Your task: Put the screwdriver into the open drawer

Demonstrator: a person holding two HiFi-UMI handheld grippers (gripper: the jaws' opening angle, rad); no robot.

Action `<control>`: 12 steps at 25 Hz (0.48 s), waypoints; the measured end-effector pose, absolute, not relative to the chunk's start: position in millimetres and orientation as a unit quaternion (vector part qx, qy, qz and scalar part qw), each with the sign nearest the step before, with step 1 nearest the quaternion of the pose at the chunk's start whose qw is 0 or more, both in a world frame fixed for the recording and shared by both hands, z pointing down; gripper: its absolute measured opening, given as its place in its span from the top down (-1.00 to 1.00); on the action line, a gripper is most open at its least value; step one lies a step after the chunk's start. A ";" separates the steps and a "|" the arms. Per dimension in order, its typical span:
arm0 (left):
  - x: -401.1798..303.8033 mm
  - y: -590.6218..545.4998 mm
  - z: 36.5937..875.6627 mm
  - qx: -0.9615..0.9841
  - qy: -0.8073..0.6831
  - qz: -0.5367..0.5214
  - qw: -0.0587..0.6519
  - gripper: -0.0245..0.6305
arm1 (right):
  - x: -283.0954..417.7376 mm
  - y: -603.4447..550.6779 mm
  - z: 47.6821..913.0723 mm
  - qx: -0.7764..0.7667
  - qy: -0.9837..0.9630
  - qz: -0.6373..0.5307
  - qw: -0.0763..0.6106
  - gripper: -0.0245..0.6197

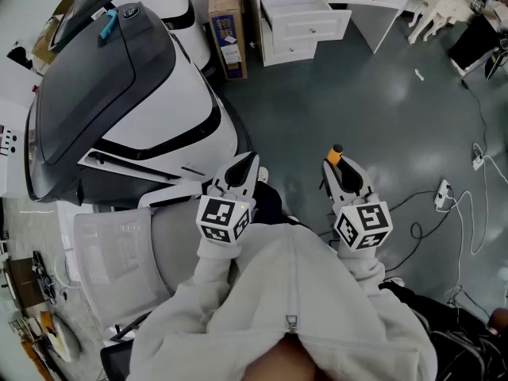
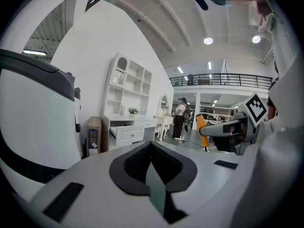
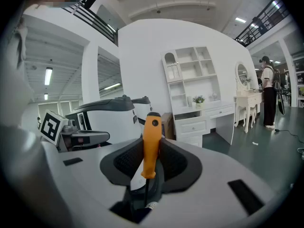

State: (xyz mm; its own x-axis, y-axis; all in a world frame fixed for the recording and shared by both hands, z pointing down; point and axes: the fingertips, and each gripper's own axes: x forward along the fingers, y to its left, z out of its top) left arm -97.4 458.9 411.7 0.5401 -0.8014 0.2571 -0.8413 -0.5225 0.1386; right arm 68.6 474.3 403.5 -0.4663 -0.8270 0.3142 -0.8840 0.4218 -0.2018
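Note:
An orange-handled screwdriver [image 3: 152, 141] stands upright between the jaws of my right gripper [image 1: 340, 165], which is shut on its handle, with the thin shaft pointing down. In the head view the handle [image 1: 336, 155] pokes out past the jaw tips. My left gripper [image 1: 248, 162] is held beside it on the left, jaws shut with nothing between them [image 2: 152, 148]. The white drawer unit stands across the floor ahead with one drawer [image 1: 305, 18] pulled open. That open drawer [image 3: 192, 126] lies a little right of the screwdriver in the right gripper view, and far off, left of centre [image 2: 126, 134], in the left gripper view.
A big white and grey machine [image 1: 119, 94] fills the left side, close to my left gripper. A cardboard box [image 1: 226, 26] leans beside the drawer unit. Cables and a power strip [image 1: 443, 193] lie on the grey floor at the right. A person [image 3: 268, 91] stands far off by a white dressing table.

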 end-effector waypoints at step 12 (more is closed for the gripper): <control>-97.7 487.6 407.4 0.867 -0.476 0.089 0.119 0.87 | 69.6 493.2 401.3 0.510 -0.836 0.193 0.060 0.55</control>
